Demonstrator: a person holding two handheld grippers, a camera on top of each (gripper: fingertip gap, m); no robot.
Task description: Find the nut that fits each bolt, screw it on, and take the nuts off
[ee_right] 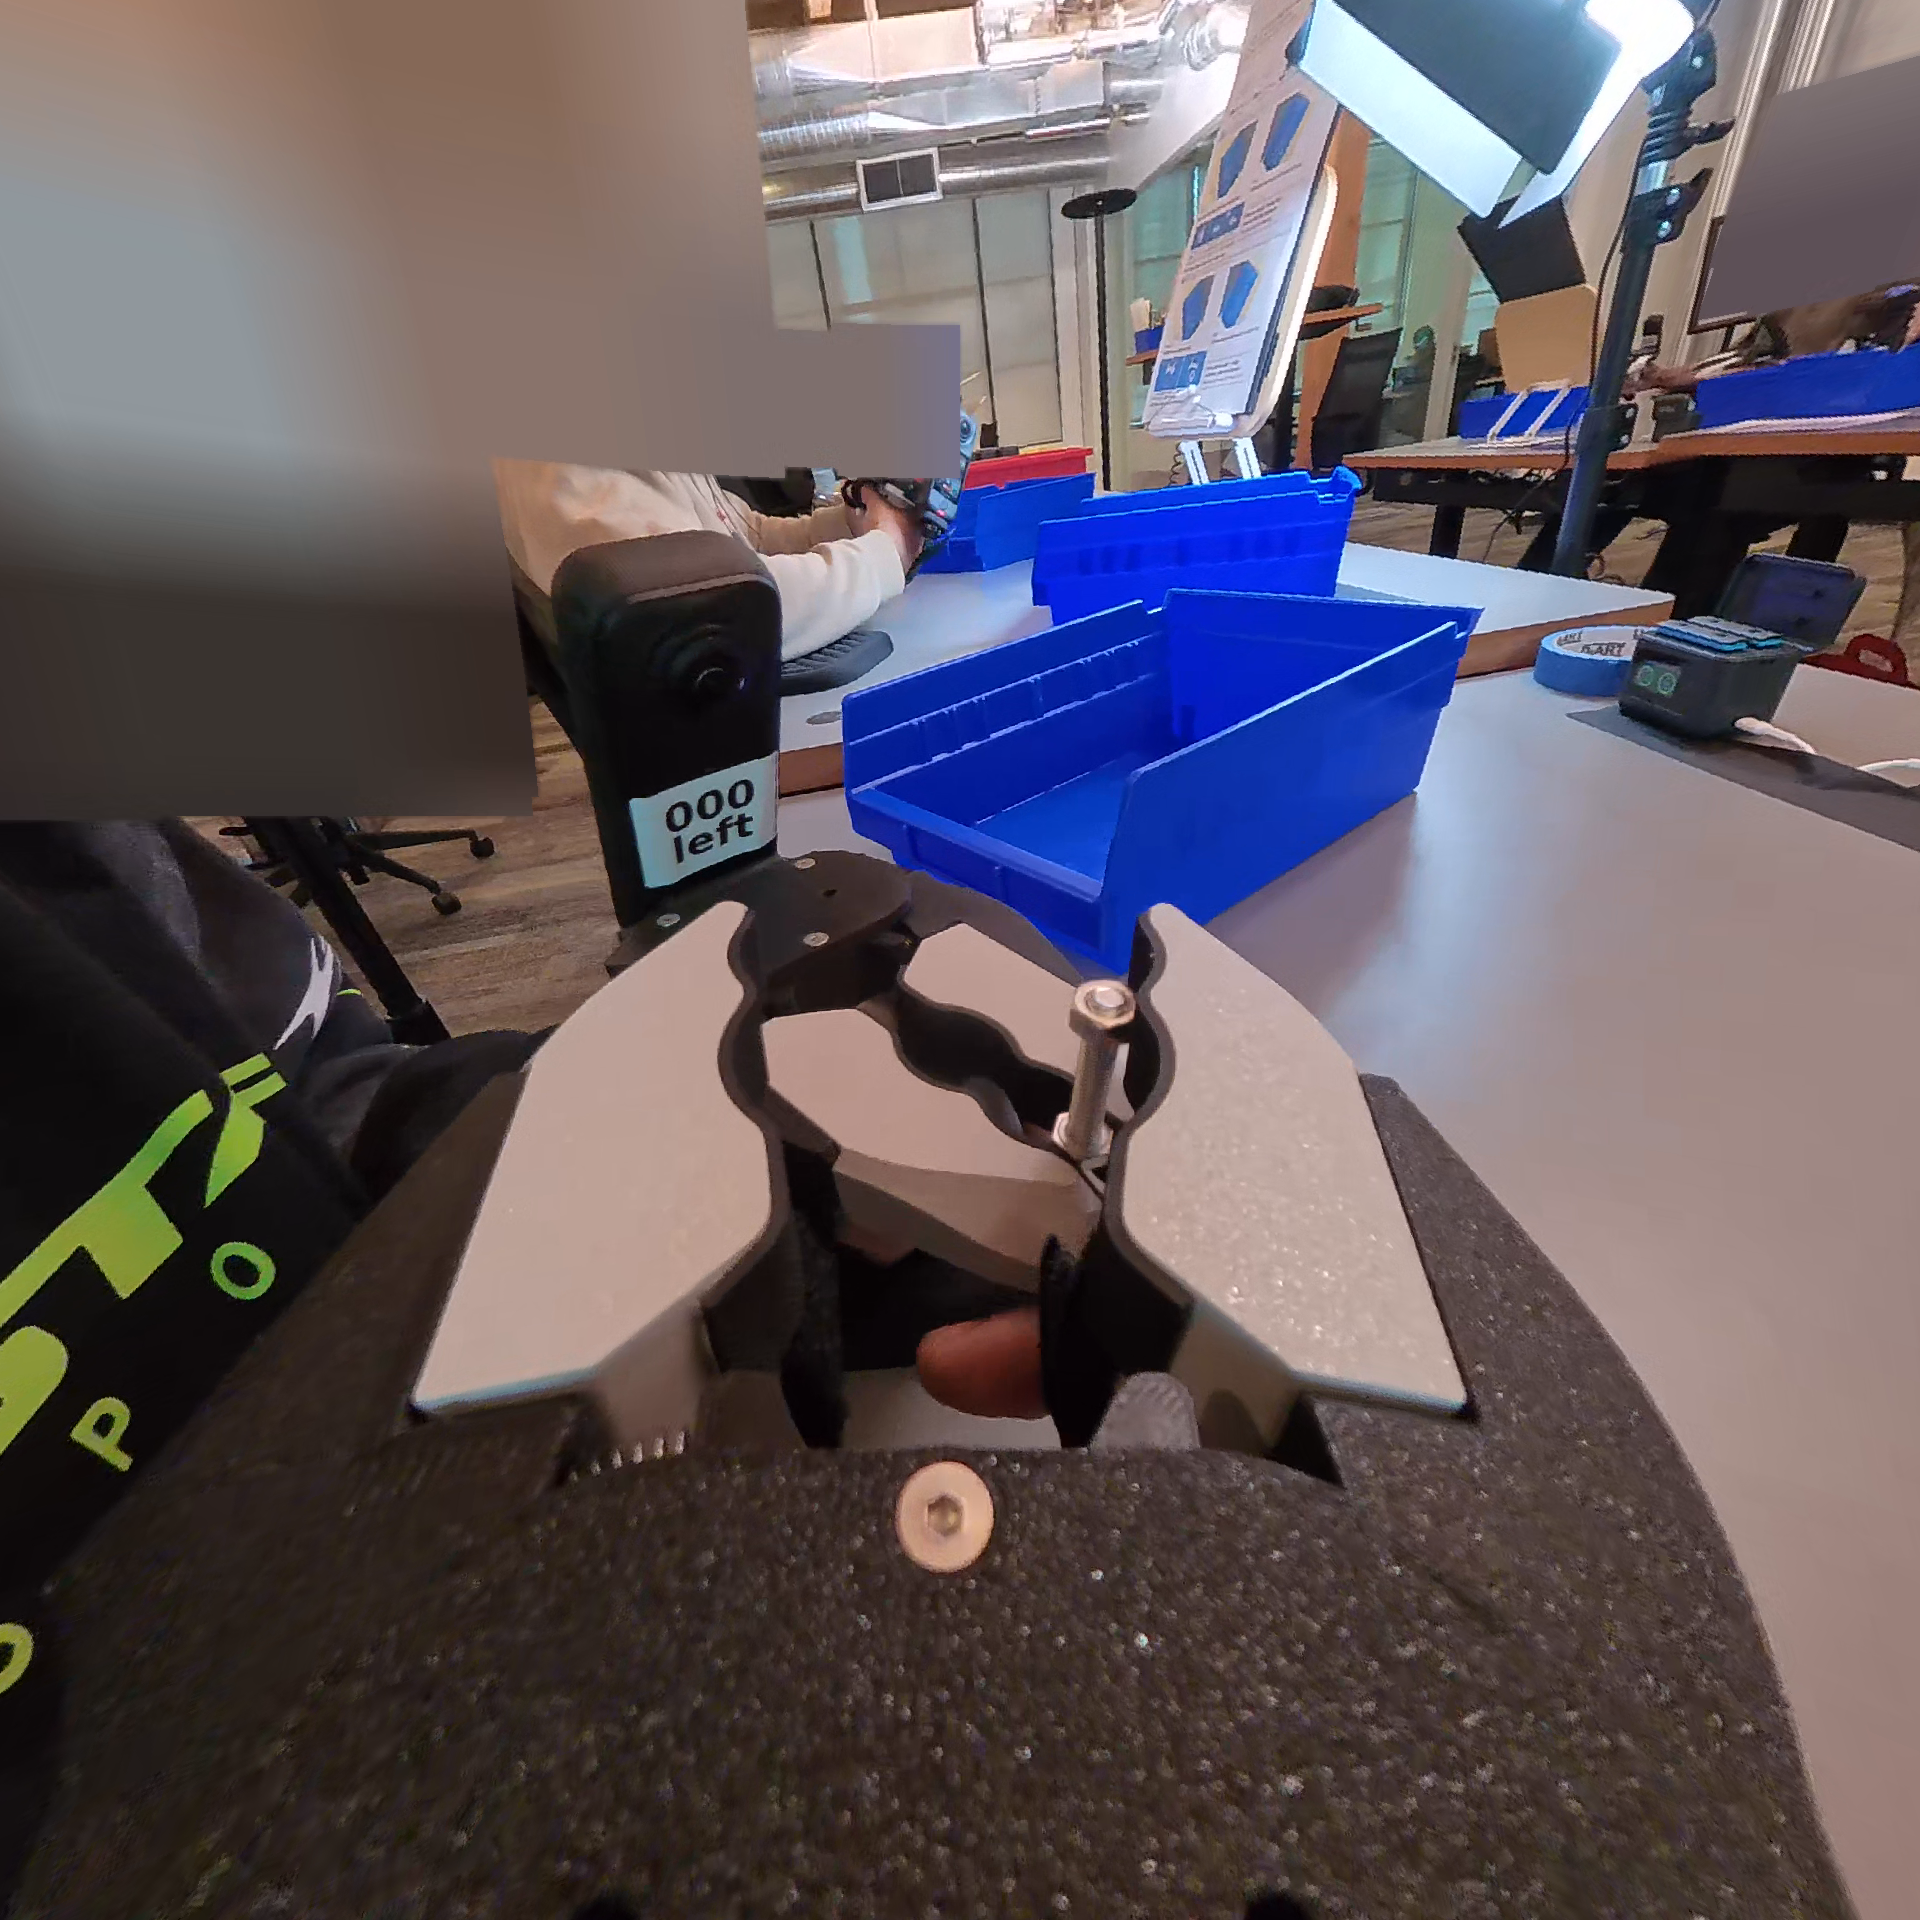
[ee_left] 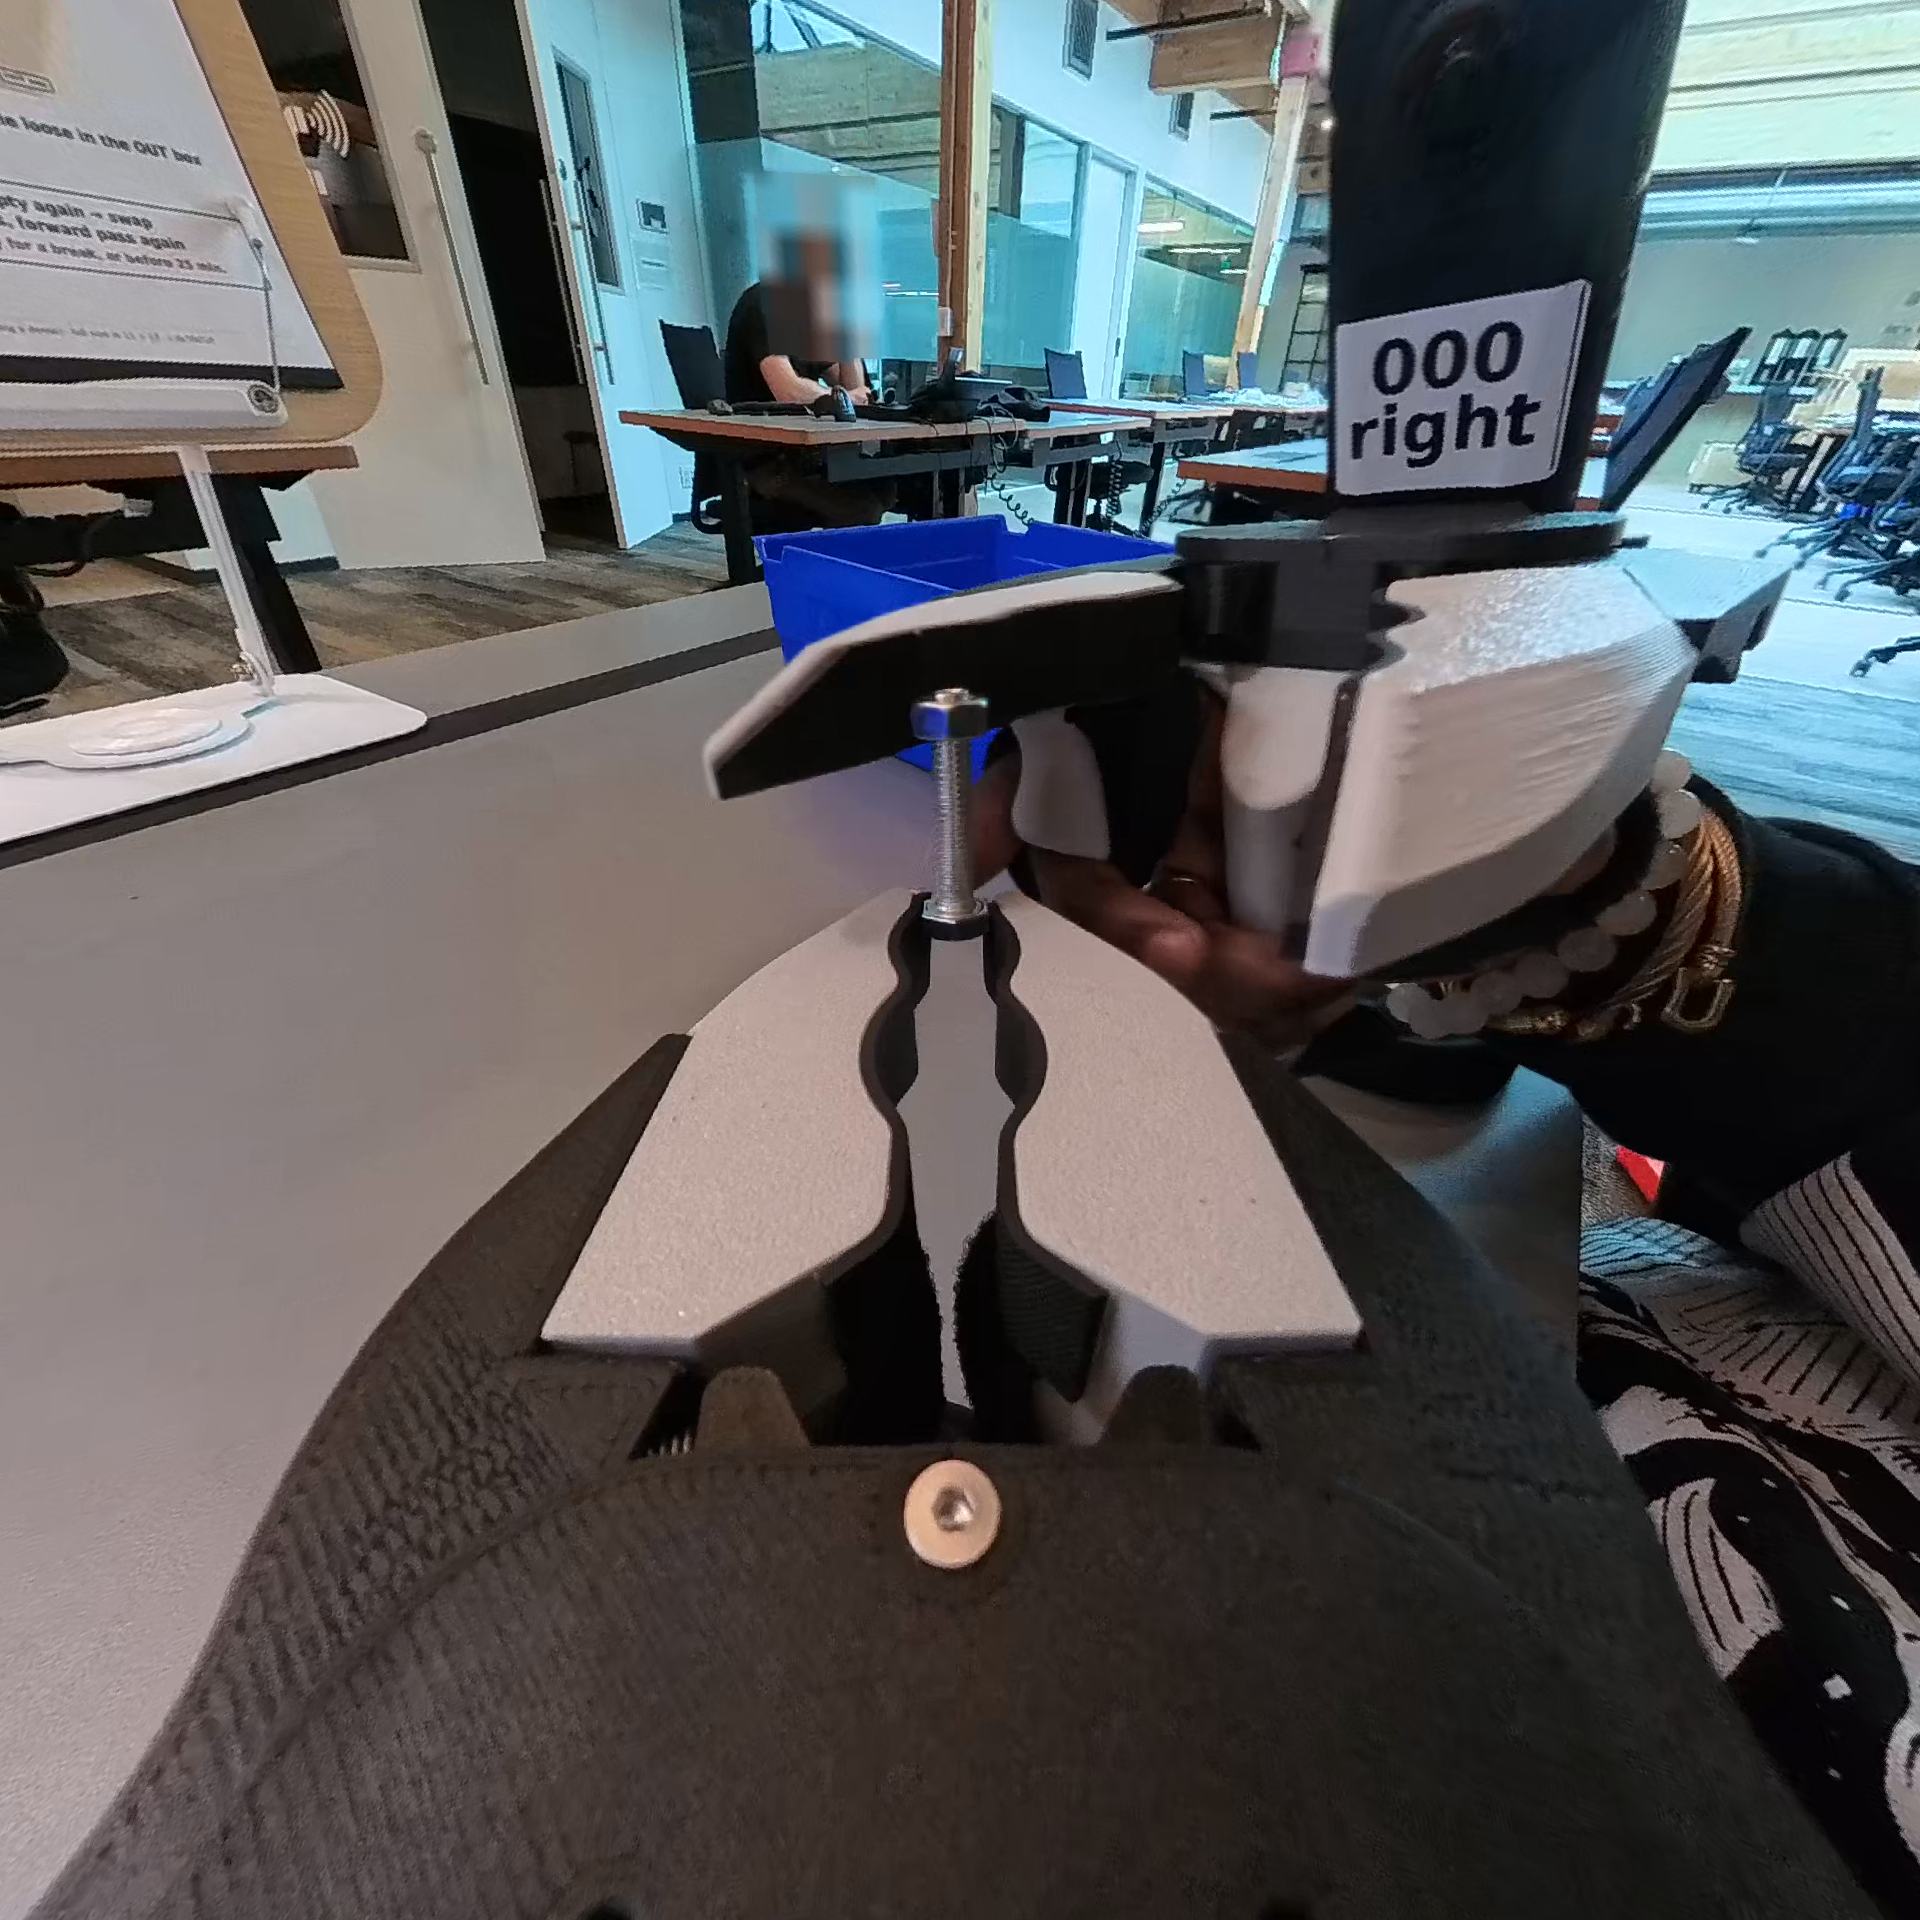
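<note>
Your left gripper (ee_left: pixel 954 914) clamps the head of one bolt (ee_left: pixel 954 821), upright above the grey table (ee_left: pixel 364 935), one nut (ee_left: pixel 950 715) at its top end. Your right gripper (ee_right: pixel 940 1029) stands wide open around that nut, pads not pressing. Behind: two blue bins (ee_right: pixel 1299 748).

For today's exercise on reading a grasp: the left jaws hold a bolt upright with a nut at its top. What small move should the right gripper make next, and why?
Probably close the right gripper on the nut. Its jaws stand wide open around the bolt's top, one finger beside the nut, while the left gripper clamps the bolt's base, so the nut could then be turned.
</note>
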